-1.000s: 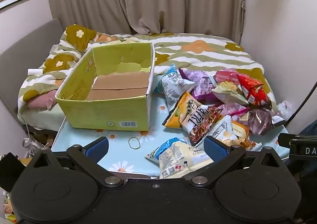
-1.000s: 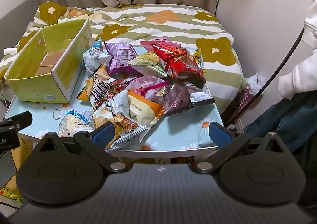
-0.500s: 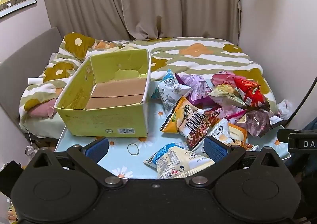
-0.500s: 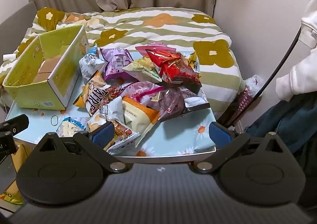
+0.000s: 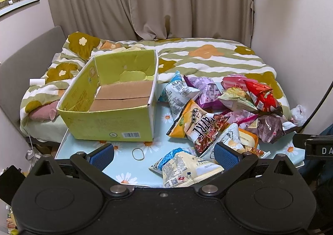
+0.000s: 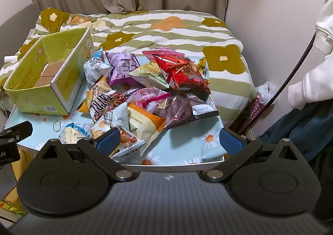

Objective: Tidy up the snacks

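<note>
both the left hand-held gripper (image 5: pixel 163 155) and right hand-held gripper (image 6: pixel 169 141) hover spread apart, holding nothing, over the tabletop (image 5: pixel 124 164) beside piled snack bags (image 6: pixel 149 89) and the yellow box (image 5: pixel 116 102)

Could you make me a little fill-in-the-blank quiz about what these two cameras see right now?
1. The inside of the yellow box holds ___ snacks.
2. Both the left gripper and the right gripper have their jaws ___.
3. The rubber band lies on the table just in front of the ___.
4. The red bag sits on ___ of the snack pile.

Missing words: no; open; box; top
</note>
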A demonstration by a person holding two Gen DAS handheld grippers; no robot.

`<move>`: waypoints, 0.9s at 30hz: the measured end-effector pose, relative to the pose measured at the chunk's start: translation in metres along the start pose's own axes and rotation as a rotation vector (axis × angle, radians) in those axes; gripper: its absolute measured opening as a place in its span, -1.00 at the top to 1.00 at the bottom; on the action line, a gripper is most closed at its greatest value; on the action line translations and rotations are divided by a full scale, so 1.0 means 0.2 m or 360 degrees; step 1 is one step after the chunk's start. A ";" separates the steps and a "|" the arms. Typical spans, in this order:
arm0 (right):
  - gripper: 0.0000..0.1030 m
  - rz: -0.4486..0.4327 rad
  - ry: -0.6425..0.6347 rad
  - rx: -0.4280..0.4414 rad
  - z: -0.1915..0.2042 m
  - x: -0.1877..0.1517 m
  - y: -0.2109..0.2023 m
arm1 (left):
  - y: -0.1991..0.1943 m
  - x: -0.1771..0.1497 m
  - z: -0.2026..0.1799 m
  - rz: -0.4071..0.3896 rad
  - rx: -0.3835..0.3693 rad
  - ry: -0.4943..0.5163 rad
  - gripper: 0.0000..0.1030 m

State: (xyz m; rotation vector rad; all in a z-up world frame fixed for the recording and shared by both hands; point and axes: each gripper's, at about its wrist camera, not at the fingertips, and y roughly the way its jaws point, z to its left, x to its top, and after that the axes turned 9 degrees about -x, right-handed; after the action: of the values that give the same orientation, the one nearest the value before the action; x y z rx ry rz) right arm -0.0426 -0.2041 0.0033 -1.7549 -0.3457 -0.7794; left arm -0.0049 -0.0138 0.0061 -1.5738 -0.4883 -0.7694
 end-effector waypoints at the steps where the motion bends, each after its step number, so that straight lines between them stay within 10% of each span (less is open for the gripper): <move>1: -1.00 0.0000 0.0001 0.0000 0.00 0.00 0.00 | 0.00 0.00 0.00 0.0001 -0.0001 -0.0001 -1.00; 27: -1.00 -0.0011 0.0004 0.0012 -0.01 -0.01 -0.01 | 0.00 0.00 -0.01 0.0002 -0.0007 0.0004 -1.00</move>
State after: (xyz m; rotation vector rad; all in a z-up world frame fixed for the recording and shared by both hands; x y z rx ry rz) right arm -0.0462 -0.2041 0.0030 -1.7462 -0.3529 -0.7843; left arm -0.0054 -0.0154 0.0072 -1.5772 -0.4842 -0.7717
